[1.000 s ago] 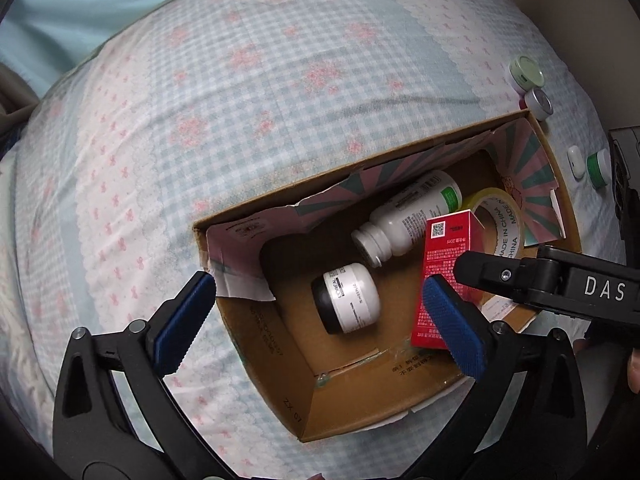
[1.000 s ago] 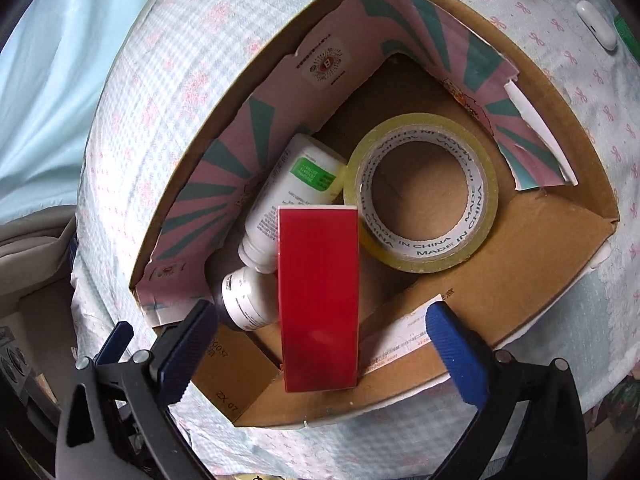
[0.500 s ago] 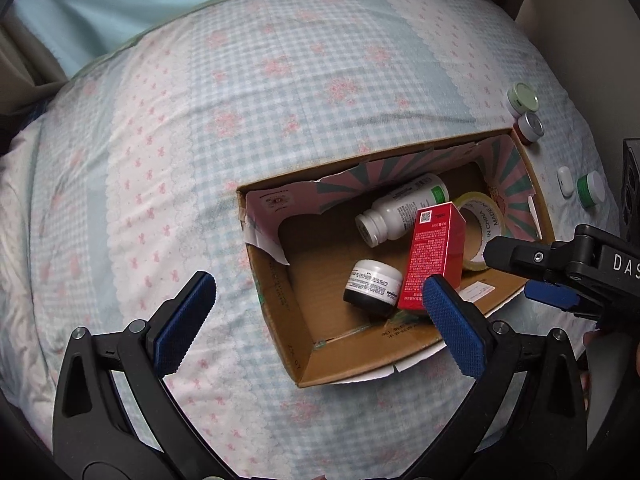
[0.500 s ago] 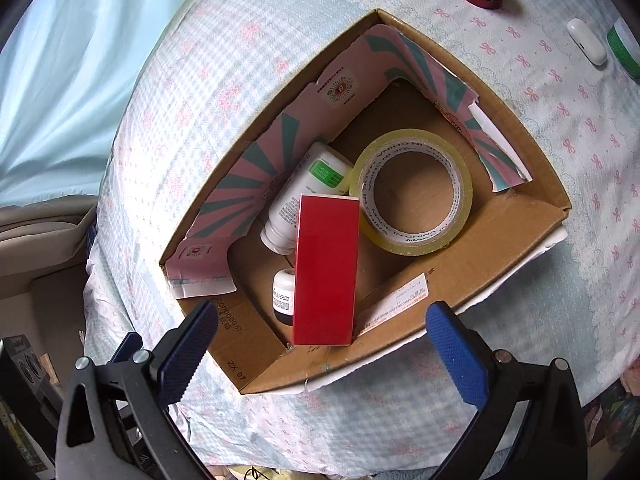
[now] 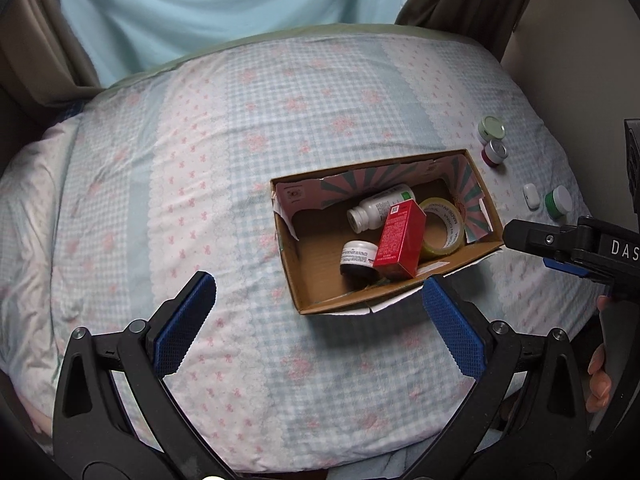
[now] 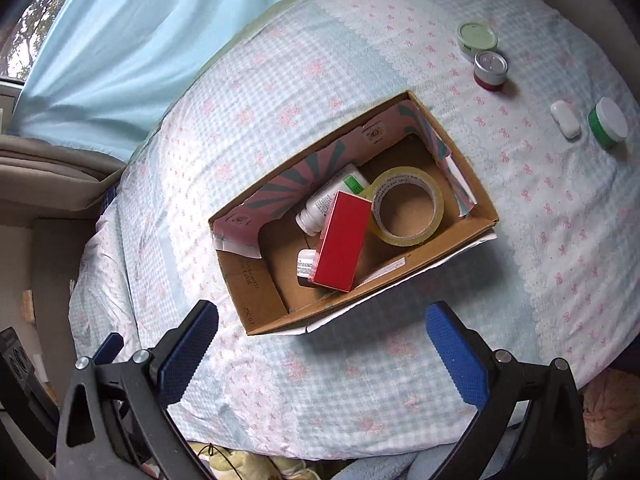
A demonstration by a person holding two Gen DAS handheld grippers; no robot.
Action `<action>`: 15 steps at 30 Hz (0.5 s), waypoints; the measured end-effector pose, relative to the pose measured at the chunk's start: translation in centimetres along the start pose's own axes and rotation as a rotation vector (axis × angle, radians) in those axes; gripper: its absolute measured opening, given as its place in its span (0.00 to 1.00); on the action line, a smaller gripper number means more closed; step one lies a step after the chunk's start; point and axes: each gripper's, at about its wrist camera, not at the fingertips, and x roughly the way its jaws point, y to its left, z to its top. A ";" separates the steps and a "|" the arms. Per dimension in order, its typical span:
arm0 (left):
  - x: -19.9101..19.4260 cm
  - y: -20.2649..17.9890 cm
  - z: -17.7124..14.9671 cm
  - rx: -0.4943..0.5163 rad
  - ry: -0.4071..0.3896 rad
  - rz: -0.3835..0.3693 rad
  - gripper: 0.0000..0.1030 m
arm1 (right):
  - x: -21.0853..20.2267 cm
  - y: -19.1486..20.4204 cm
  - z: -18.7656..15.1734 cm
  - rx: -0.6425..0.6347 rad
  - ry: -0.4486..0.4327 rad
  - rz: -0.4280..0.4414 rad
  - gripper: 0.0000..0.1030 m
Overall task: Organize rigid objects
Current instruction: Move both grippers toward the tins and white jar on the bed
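Note:
An open cardboard box (image 5: 296, 264) (image 6: 256, 304) rests on the checked cloth. Inside lie a red carton (image 5: 400, 240) (image 6: 342, 242), a white bottle (image 5: 378, 208) (image 6: 324, 204), a small black-and-white jar (image 5: 358, 258) (image 6: 305, 266) and a roll of clear tape (image 5: 444, 226) (image 6: 408, 206). My left gripper (image 5: 318, 328) hangs open above the cloth in front of the box, holding nothing. My right gripper (image 6: 320, 352) is open and empty too, high over the box's near edge; it also appears as a black arm in the left wrist view (image 5: 560, 246).
Right of the box on the cloth sit a pale green-lidded jar (image 6: 477, 38), a red jar with a silver lid (image 6: 490, 70), a small white case (image 6: 565, 120) and a green jar with a white lid (image 6: 608, 122). A light blue curtain (image 5: 224, 8) hangs behind. A hand (image 5: 600, 376) grips the right tool.
Both grippers have pulled back and up from the box, so it looks smaller and farther. The red carton, bottle, jar and tape stay in place inside. Both stay open.

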 end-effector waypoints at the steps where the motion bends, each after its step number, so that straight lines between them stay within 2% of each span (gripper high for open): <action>1: -0.5 -0.2 -0.1 -0.002 -0.010 -0.006 1.00 | -1.0 -0.3 -0.2 -0.014 -0.013 -0.017 1.00; 8: -3.1 -4.0 0.3 0.028 -0.063 -0.039 1.00 | -7.3 -4.8 -1.6 -0.054 -0.134 -0.137 1.00; 15: -3.6 -11.7 2.8 0.090 -0.095 -0.102 1.00 | -12.6 -12.2 -1.5 -0.007 -0.221 -0.233 1.00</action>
